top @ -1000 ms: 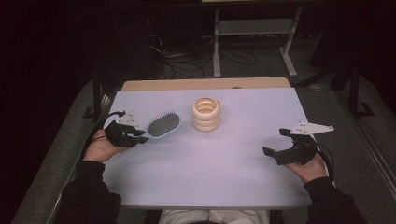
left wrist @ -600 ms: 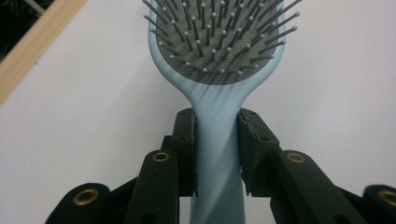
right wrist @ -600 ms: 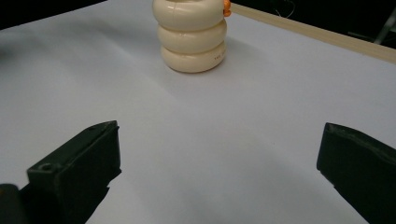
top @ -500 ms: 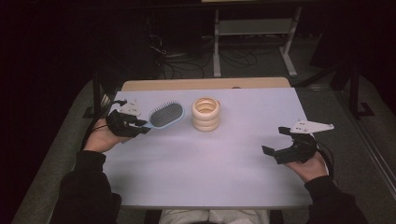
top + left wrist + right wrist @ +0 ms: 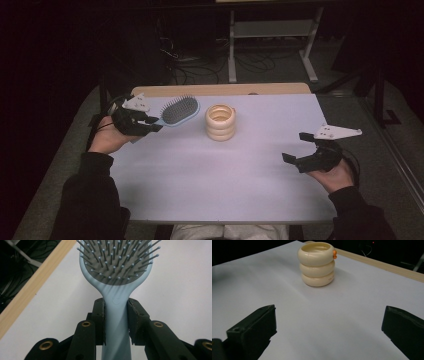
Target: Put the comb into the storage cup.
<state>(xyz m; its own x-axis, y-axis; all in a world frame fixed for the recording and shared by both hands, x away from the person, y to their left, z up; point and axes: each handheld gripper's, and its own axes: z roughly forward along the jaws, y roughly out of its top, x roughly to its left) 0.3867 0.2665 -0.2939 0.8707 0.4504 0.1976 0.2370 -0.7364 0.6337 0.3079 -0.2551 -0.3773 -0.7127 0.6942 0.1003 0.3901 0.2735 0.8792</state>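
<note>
Blue hairbrush (image 5: pixel 116 277) handle clamped between left tongs (image 5: pixel 116 322), seemingly lifted.

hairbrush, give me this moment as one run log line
left gripper: shut on hairbrush handle, bristles up | right gripper: open, nothing held | ringed cup: upright mid-table, untouched

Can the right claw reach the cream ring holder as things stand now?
Probably yes. The right claw is open and holds nothing, and only bare table lies between it and the ring holder.
</note>
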